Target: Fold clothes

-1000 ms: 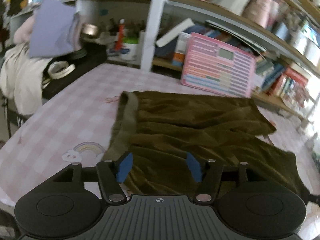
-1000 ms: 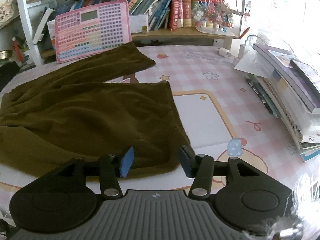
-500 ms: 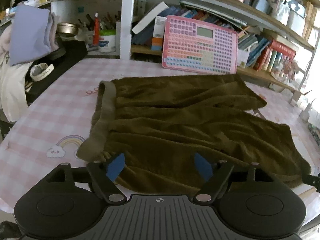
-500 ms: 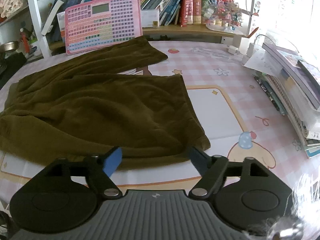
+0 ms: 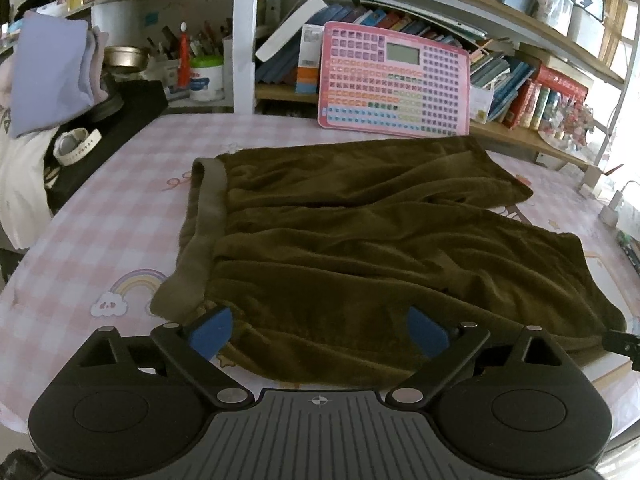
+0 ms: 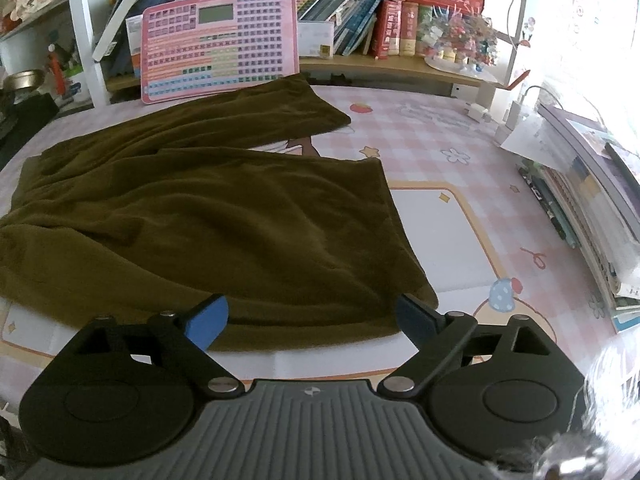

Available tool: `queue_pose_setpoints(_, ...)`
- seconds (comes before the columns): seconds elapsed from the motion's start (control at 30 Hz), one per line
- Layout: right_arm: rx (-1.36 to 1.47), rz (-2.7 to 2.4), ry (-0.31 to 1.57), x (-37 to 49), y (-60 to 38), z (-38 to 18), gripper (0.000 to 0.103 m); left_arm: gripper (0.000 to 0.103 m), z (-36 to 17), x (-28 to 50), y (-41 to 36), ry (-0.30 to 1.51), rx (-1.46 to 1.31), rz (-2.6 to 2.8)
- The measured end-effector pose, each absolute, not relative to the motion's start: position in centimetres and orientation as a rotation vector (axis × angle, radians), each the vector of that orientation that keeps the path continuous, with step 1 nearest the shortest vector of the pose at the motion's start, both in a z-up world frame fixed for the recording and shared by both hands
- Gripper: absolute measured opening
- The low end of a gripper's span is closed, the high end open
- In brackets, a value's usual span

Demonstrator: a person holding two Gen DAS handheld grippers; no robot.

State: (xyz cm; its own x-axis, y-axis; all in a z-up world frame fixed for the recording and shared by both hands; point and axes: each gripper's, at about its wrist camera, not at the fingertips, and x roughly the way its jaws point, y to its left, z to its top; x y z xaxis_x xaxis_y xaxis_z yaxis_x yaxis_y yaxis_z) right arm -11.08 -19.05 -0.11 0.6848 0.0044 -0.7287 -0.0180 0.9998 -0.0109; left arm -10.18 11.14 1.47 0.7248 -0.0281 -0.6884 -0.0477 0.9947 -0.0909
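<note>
A pair of dark olive-brown fleece shorts lies spread flat on the pink checked table, waistband at the left, two legs running to the right. It also shows in the right wrist view. My left gripper is open and empty, hovering above the near edge by the waistband corner. My right gripper is open and empty, above the near hem corner of the front leg. A tip of the right gripper shows at the far right of the left wrist view.
A pink keyboard toy leans on the bookshelf behind the shorts. Stacked books lie along the table's right side, with chargers and cables near them. A black item with a white watch and hanging clothes are at the left.
Both grippers have opened wider and pulled back and up from the shorts, so more of the garment and table shows. The shorts lie still.
</note>
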Motion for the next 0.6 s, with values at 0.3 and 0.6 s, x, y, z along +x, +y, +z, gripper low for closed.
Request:
queue_pose_setpoints(0.3, -0.027, 0.013, 0.815, -10.2, -18.6, 0.2, 0.092, 0.096, 1.4, -9.5, 11.6, 0.764, -0.118, 0.016)
queue_pose_setpoints(0.6, -0.047, 0.053, 0.843, -7.8, -18.3, 0.1, 0.092, 0.096, 1.1, -8.2, 12.1, 0.791, -0.122, 0.046)
